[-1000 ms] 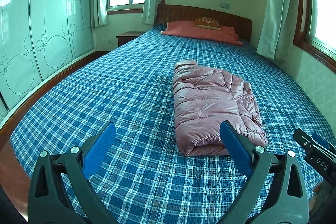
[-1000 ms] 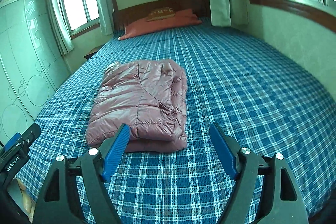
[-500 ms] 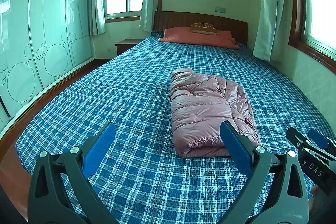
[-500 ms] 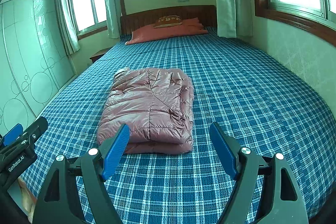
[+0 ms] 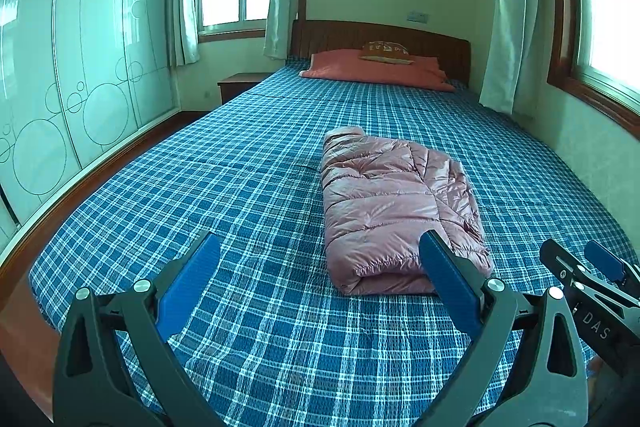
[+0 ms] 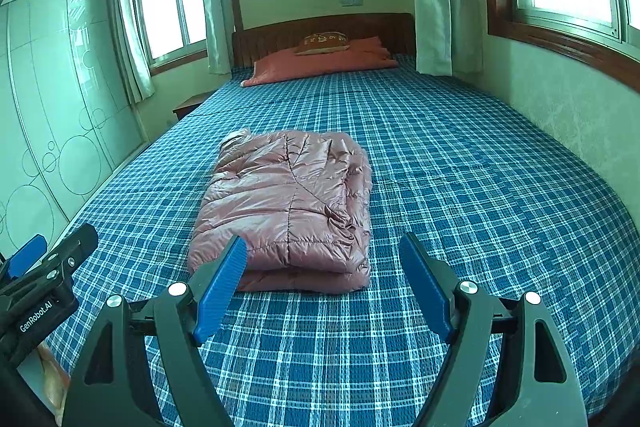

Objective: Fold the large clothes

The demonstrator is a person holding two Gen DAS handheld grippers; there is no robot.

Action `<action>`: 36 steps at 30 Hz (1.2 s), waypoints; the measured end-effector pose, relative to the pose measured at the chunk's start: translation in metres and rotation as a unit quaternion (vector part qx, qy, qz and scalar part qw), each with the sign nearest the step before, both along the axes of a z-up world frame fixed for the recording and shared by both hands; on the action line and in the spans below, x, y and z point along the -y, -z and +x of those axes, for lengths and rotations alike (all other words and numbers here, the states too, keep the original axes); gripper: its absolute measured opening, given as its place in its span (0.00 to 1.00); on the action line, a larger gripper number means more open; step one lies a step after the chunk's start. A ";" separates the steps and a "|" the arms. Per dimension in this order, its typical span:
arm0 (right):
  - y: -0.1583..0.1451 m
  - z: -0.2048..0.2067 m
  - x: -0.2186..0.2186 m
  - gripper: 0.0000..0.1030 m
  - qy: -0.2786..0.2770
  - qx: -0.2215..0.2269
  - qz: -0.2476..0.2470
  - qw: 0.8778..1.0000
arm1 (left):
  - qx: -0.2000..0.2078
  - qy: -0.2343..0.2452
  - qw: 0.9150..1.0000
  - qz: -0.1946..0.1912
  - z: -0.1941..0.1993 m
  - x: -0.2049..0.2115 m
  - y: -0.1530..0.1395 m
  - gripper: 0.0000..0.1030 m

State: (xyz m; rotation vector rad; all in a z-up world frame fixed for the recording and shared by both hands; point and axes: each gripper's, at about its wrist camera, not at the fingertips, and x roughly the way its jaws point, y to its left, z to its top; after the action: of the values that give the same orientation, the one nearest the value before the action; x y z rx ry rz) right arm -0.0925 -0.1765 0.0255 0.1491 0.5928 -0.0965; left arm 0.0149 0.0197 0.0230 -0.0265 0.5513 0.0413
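Seeing folded pink jacket (image 5: 396,211) lying mid-frame on plaid bed (image 5: 240,187). Am holding left gripper (image 5: 320,259) and right gripper (image 6: 322,255) spread wide, gripping nothing, hovering at frame bottom.

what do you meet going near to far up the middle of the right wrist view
right gripper, open → folded pink puffer jacket → bare stretch of blue plaid bedspread → red pillow → small patterned cushion → wooden headboard
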 end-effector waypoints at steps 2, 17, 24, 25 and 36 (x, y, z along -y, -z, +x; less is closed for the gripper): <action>0.000 0.000 0.000 0.75 0.000 0.000 0.000 1.000 | -0.001 0.001 1.000 0.001 0.000 0.000 0.000 0.97; 0.004 -0.001 -0.002 0.75 -0.003 0.001 -0.005 1.000 | -0.006 0.000 1.000 0.002 0.000 0.002 0.006 0.97; 0.007 0.000 -0.002 0.75 -0.003 -0.001 -0.004 1.000 | -0.008 0.001 1.000 0.000 0.000 0.002 0.008 0.97; 0.007 0.000 -0.002 0.75 -0.003 -0.001 -0.005 1.000 | -0.008 0.001 1.000 0.001 0.000 0.002 0.008 0.97; 0.008 0.001 -0.003 0.75 -0.003 -0.002 -0.005 1.000 | -0.009 0.002 1.000 -0.001 -0.001 0.002 0.010 0.97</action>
State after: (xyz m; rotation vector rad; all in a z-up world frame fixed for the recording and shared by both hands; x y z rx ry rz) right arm -0.0919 -0.1738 0.0176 0.1368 0.5959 -0.0931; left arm 0.0139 0.0175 0.0128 -0.0266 0.5702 0.0374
